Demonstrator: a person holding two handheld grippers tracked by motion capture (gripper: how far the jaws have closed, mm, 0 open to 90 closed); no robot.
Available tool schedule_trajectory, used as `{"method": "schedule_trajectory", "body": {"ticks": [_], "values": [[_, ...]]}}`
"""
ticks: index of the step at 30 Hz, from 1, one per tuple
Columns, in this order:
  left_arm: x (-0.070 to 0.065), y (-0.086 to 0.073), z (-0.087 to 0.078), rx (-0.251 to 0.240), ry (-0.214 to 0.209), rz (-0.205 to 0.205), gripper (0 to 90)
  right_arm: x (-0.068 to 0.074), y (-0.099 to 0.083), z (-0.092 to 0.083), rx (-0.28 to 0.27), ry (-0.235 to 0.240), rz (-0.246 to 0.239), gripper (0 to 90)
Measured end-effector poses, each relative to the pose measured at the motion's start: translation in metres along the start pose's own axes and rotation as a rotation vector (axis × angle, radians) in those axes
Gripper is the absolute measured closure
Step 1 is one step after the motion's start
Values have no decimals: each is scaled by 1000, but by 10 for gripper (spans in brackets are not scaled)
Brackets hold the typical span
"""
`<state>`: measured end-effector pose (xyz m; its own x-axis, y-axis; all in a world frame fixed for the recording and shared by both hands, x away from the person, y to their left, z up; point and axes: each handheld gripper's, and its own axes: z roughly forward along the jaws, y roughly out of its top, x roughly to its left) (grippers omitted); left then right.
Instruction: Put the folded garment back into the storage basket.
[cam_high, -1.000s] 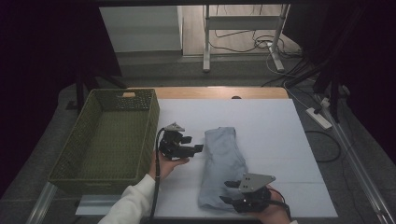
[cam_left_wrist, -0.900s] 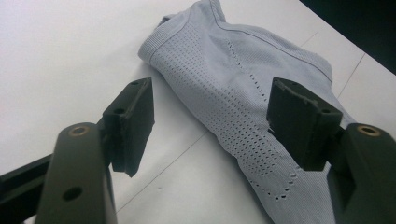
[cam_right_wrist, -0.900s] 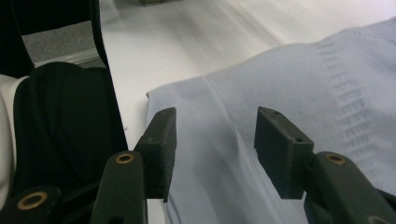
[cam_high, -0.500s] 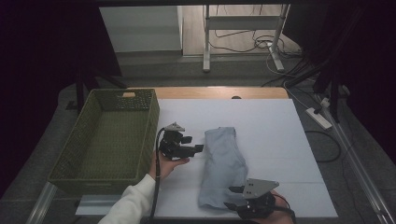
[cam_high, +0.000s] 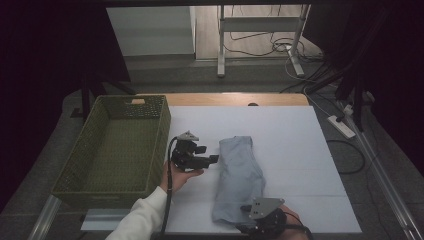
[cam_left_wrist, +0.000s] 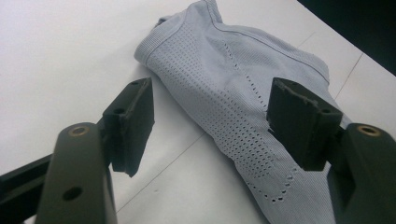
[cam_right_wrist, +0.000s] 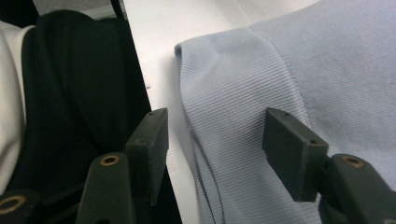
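The folded pale blue-grey knitted garment lay lengthwise on the white table sheet, its near end at the table's front edge. My right gripper hovered over that near end, its jaws having just been opening; they stood wide with the ribbed edge of the cloth between them, the pads not pressing it, I judged so as to let the corner lie flat. My left gripper waited just beside the garment's left edge, jaws wide and empty, aimed at the perforated panel and ready to take a hold. The olive-green woven basket stood on the left, open-topped, with bare white sheet between it and the cloth for carrying across.
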<state>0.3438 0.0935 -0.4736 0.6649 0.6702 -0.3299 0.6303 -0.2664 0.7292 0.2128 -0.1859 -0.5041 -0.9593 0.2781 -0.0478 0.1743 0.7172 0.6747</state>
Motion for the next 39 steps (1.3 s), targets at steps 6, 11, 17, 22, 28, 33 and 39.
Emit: {"method": "schedule_trajectory", "body": {"ticks": [6,11,17,22,28,33,39], "values": [[0,0,0,1,0,1,326,2,1,12,51,-9,-25,342],[0,0,1,2,0,2,326,2,-1,17,74,-23,-39,336],[-1,0,0,1,-1,3,326,3,-1,17,94,-57,-79,403],[-1,-1,1,3,-2,2,326,3,1,17,112,-82,-108,485],[-1,-1,2,5,-3,1,326,1,2,16,126,-115,-139,635],[0,-1,3,5,-3,-2,326,-3,3,14,122,-106,-135,747],[3,-2,5,9,-9,-3,325,-14,5,5,61,-44,-53,776]]}}
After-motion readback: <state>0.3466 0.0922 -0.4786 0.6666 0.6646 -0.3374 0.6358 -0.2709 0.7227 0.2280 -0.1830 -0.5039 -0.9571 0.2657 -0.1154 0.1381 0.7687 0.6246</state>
